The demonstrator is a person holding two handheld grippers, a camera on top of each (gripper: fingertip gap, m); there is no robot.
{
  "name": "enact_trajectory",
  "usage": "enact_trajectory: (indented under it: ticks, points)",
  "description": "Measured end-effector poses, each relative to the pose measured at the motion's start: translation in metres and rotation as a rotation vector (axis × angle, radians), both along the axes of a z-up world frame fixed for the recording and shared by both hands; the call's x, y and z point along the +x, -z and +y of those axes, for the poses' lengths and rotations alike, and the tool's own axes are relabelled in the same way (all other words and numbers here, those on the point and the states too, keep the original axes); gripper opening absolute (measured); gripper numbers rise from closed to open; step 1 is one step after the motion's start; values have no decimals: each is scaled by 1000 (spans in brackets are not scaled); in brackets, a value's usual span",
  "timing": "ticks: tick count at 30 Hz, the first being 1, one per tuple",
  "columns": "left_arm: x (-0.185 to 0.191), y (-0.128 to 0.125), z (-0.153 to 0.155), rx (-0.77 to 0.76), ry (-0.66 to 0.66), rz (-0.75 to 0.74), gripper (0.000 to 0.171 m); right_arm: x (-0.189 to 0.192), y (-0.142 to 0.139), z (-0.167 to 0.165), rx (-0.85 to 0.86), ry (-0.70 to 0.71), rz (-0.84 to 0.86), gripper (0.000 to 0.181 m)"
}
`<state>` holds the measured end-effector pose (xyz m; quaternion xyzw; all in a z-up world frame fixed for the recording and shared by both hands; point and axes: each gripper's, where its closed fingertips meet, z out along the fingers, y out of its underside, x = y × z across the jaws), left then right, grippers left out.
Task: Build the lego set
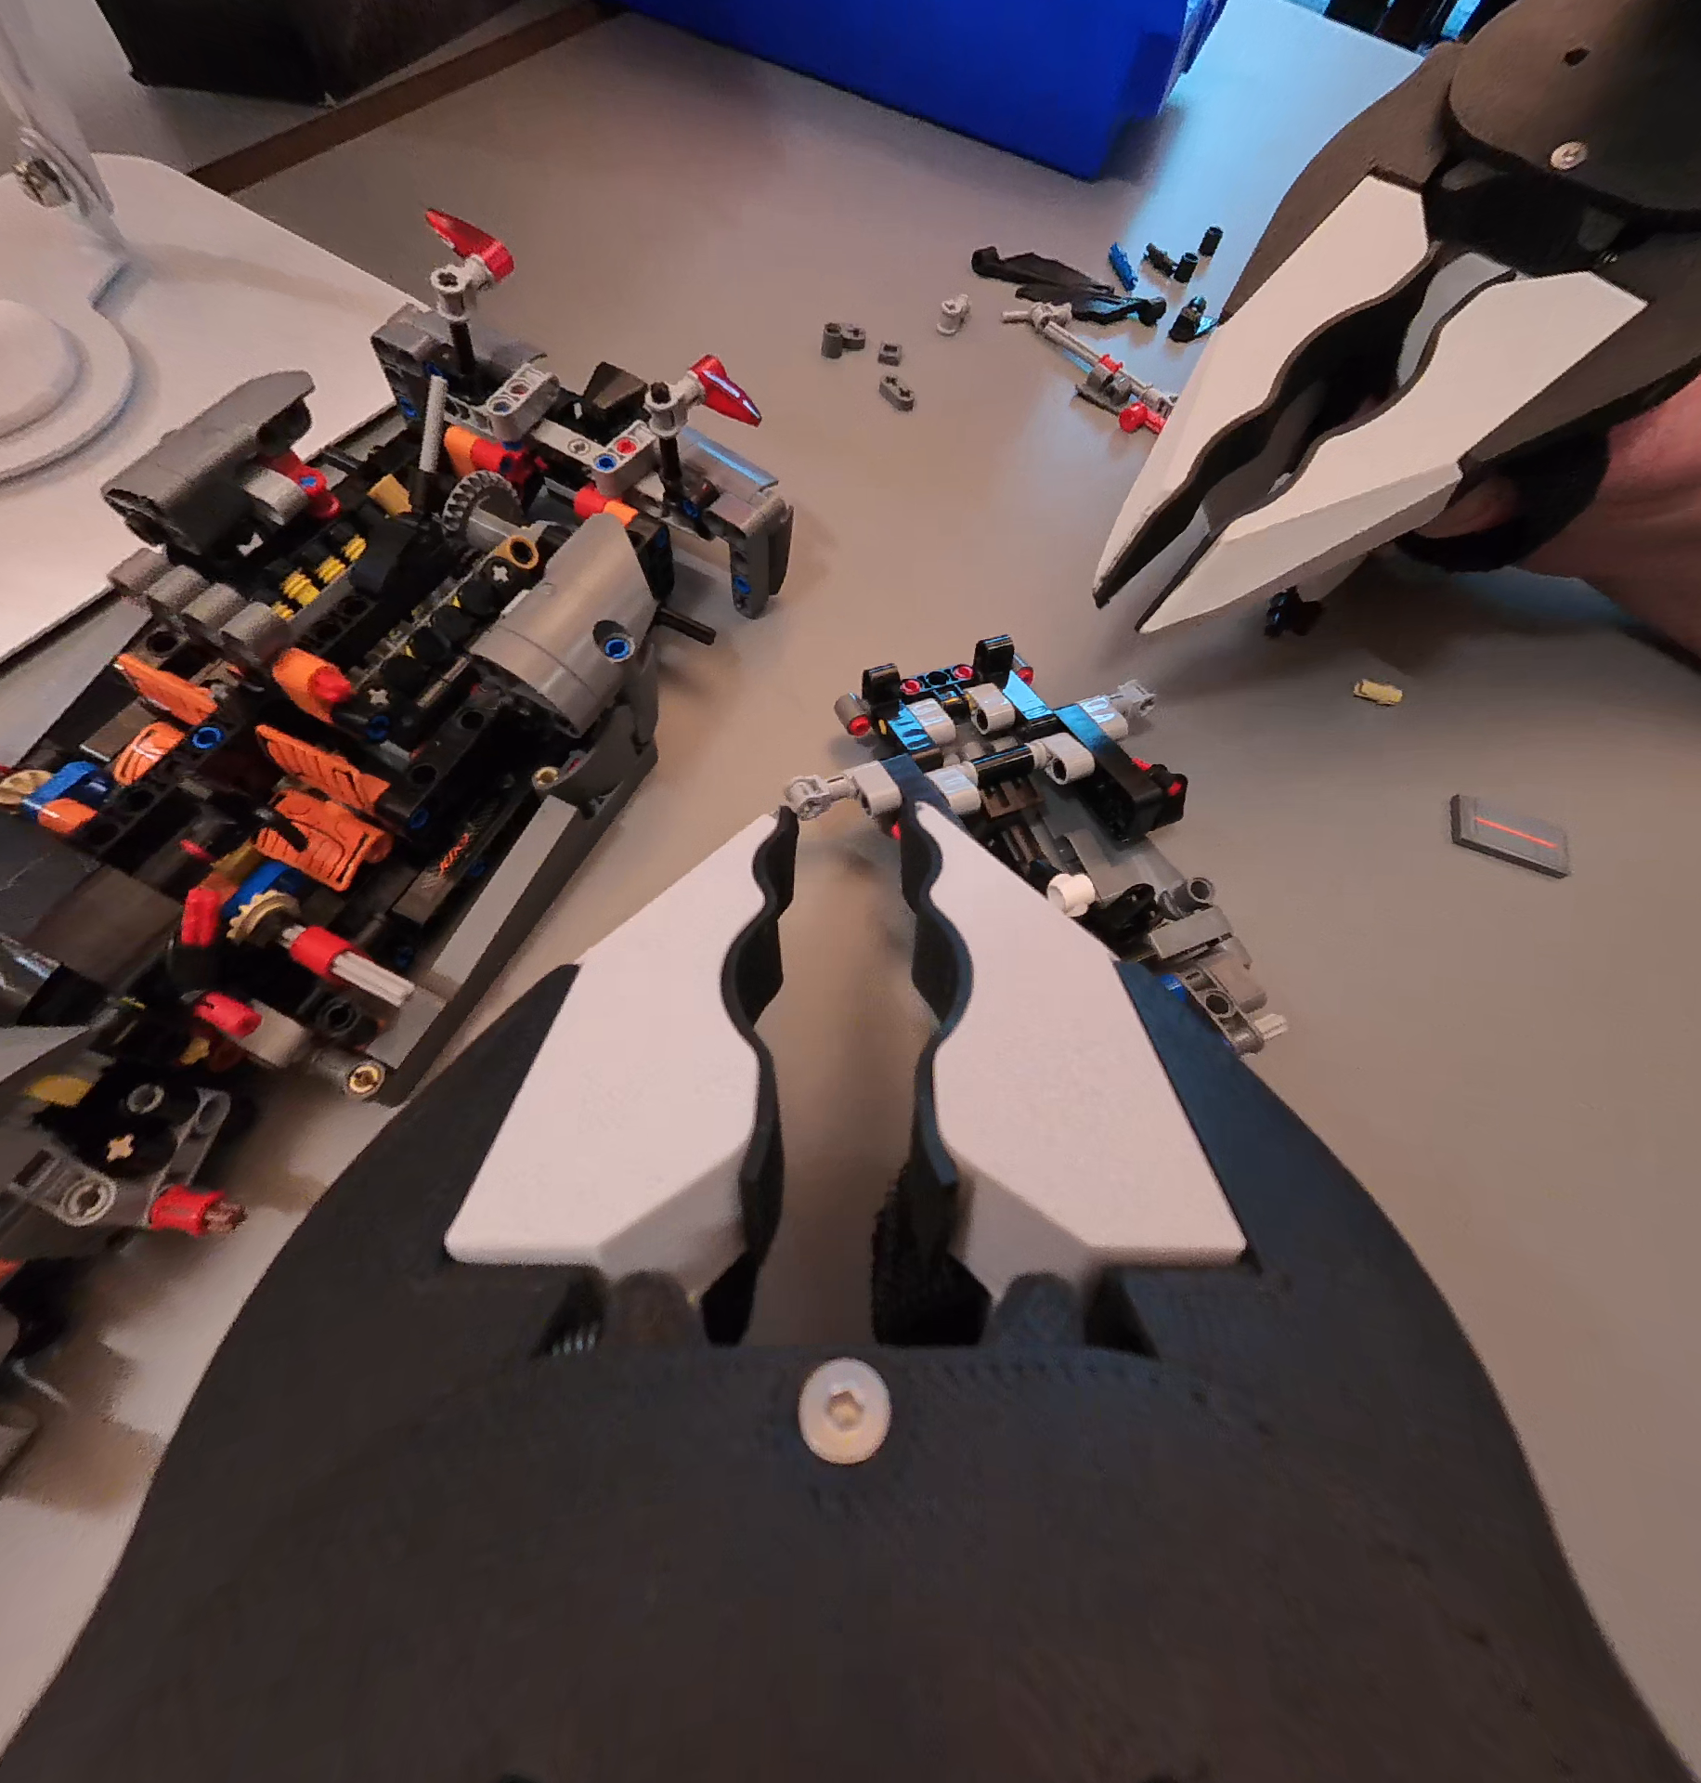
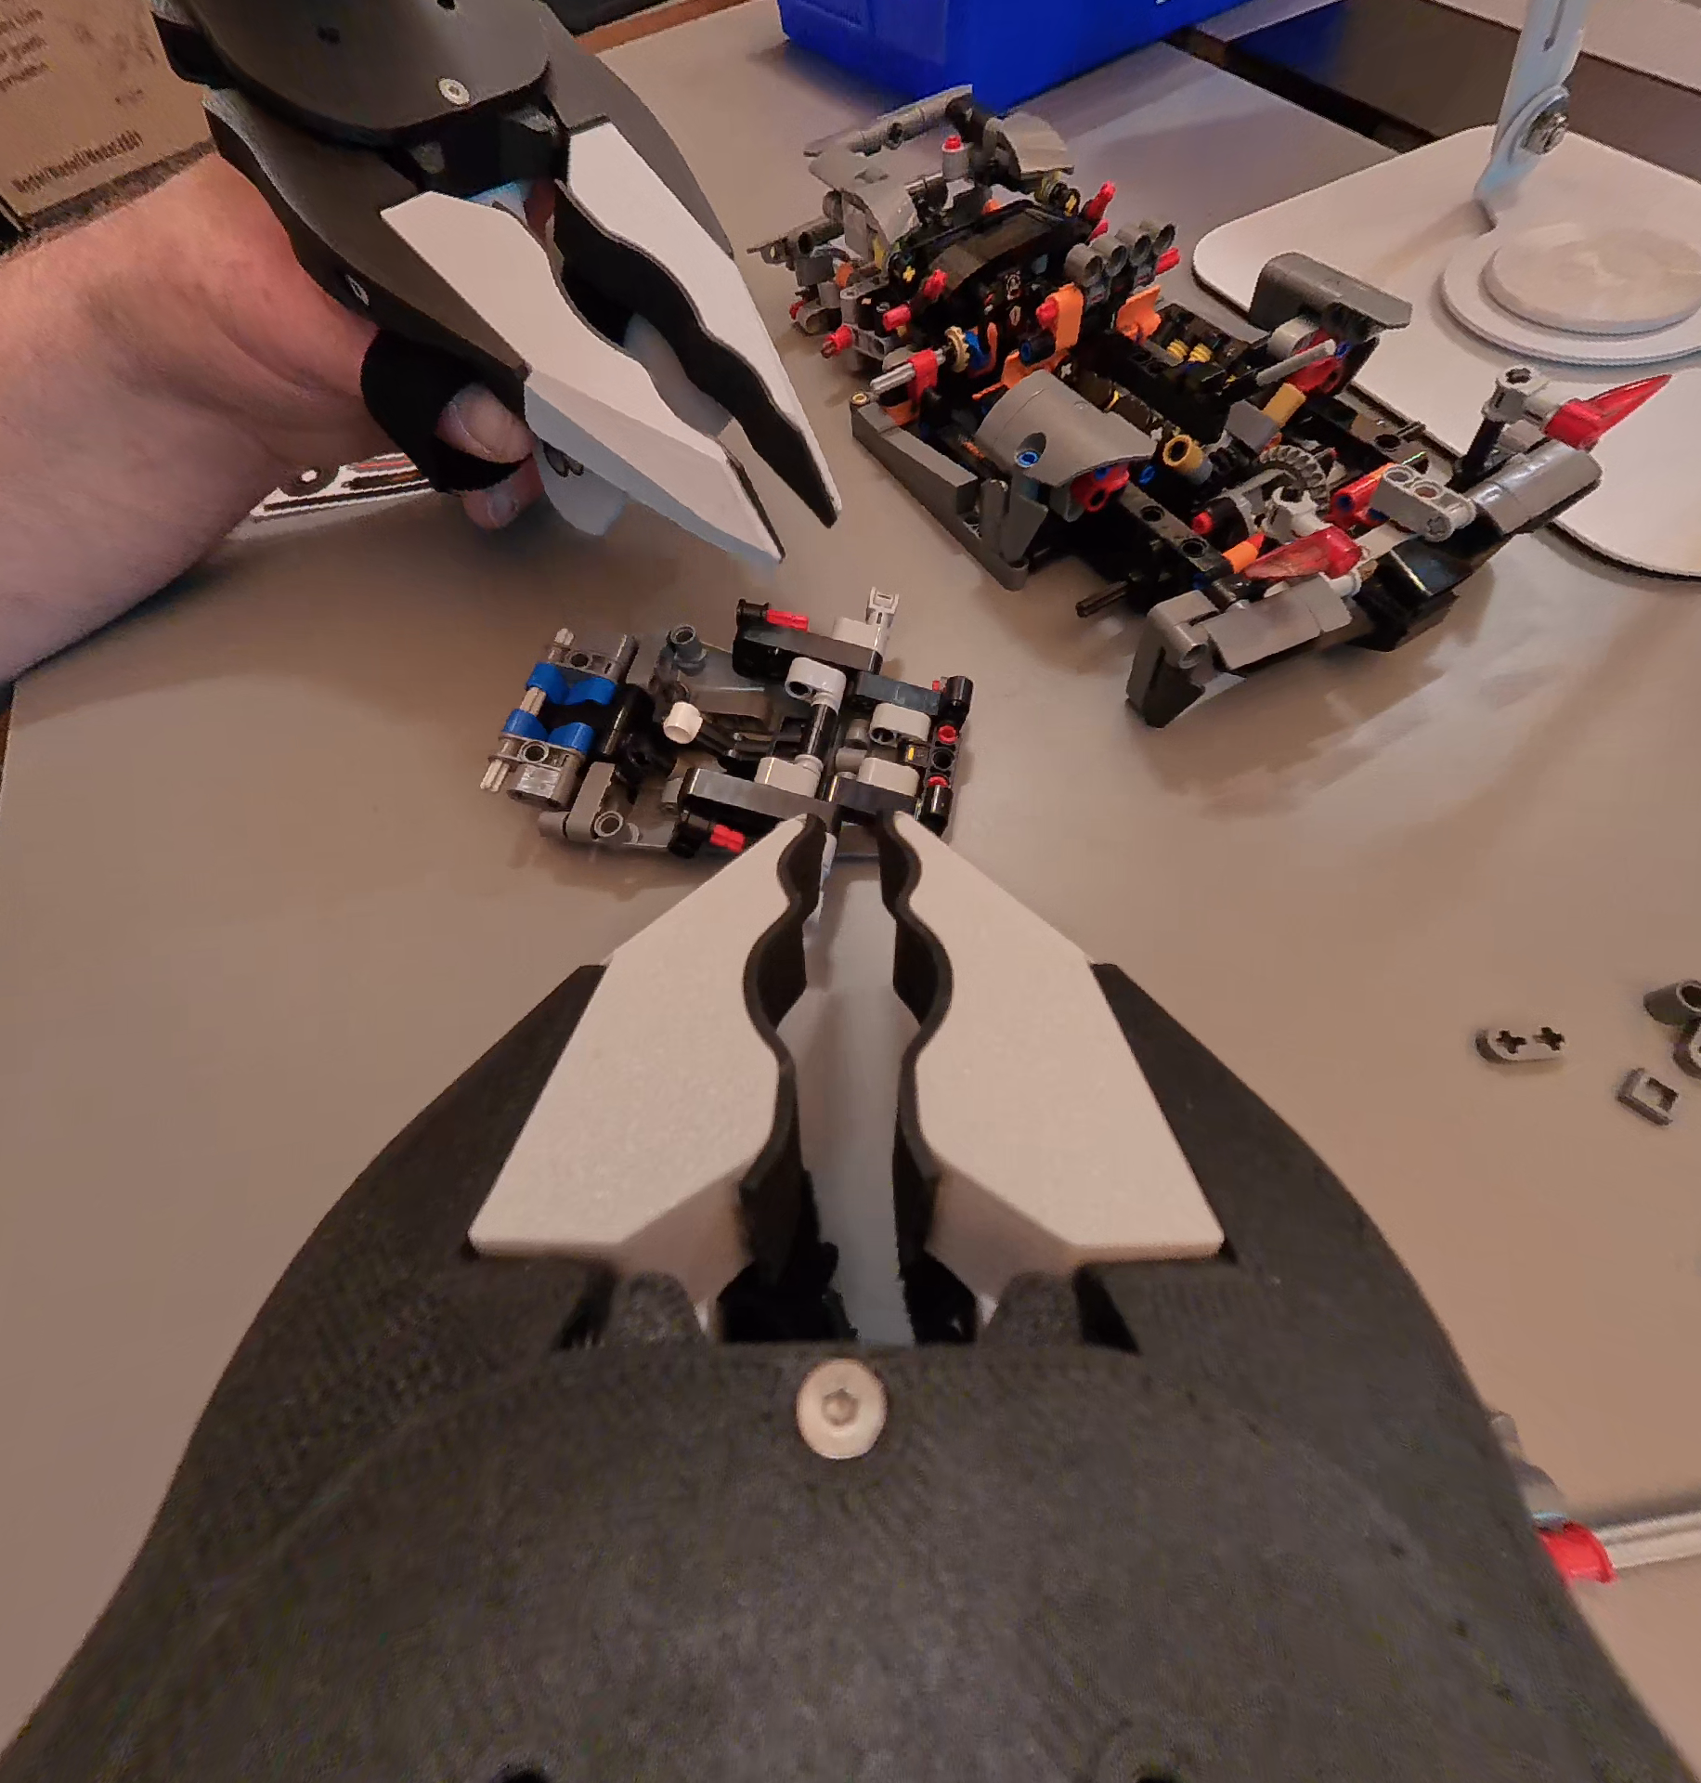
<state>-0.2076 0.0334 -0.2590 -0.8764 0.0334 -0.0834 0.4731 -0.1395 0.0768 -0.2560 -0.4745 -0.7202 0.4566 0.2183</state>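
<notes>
A small black and grey Lego subassembly lies on the grey table between the two grippers. A large, partly built car chassis in black, grey and orange stands beside it. My left gripper is open and empty. Its tips are by the grey connector at the subassembly's near end. It also shows at the upper left of the right wrist view. My right gripper is narrowly open and empty. Its tips are at the subassembly's opposite edge. In the left wrist view it hovers above the table.
Loose small parts lie scattered on the table. A dark tile with a red line and a tan piece lie to the right. A blue bin stands at the back. A white stand base lies behind the chassis. Spacing between my two grippers at the tips: around 9 cm.
</notes>
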Motion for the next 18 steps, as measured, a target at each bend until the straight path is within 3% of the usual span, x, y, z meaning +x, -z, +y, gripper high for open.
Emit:
enact_trajectory:
  ticks: [10,13,18]
  points:
    - [-2,1,-4,-17,-1,16,20,4,-11,-22,27,-107,81,33]
    - [-3,1,-4,-15,-6,14,20,7,-13,-39,100,-183,128,46]
    - [-6,-2,-5,-1,-18,9,20,16,0,-80,324,-336,176,46]
